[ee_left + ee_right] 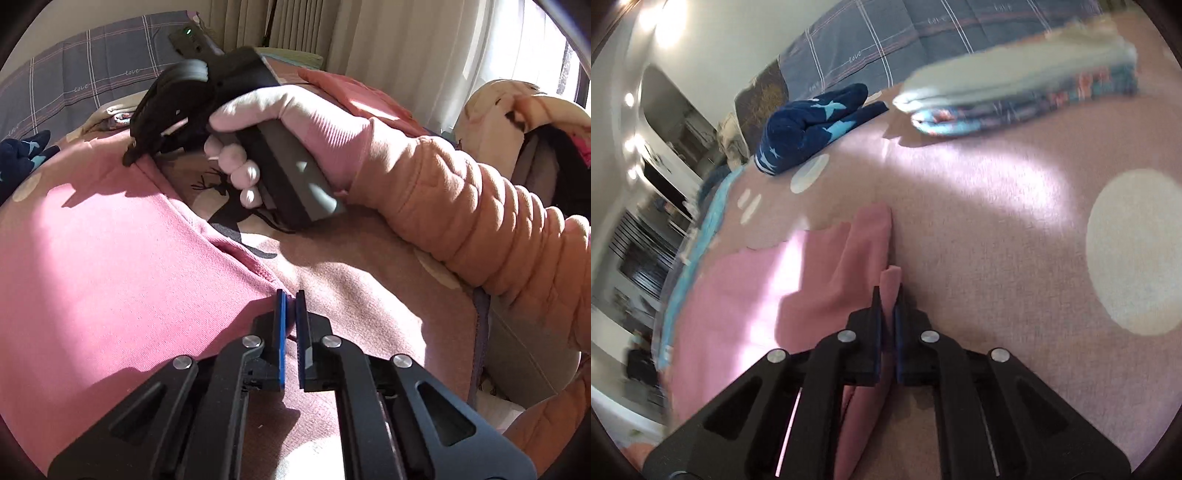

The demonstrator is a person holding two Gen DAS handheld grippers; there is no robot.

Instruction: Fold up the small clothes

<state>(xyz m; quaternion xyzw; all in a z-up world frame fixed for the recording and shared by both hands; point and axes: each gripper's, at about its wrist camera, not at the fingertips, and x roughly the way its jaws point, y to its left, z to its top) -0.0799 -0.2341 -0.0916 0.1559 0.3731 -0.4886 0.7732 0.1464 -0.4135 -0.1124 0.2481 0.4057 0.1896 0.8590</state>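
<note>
Lying flat on the bedspread [997, 229], pink garment [110, 258], both tongs [290, 295] [886, 295] pinched on its edge.

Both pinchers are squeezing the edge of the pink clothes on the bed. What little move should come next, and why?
Probably lift that edge a little and carry it across. The left gripper and right gripper are both shut on the same edge of the pink garment, which lies flat on the bedspread, so it looks ready to fold.

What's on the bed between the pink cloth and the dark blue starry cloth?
Nothing but blanket. In the right wrist view, only the brown bedcover with its pale dots lies between the pink cloth and the starry cloth.
</note>
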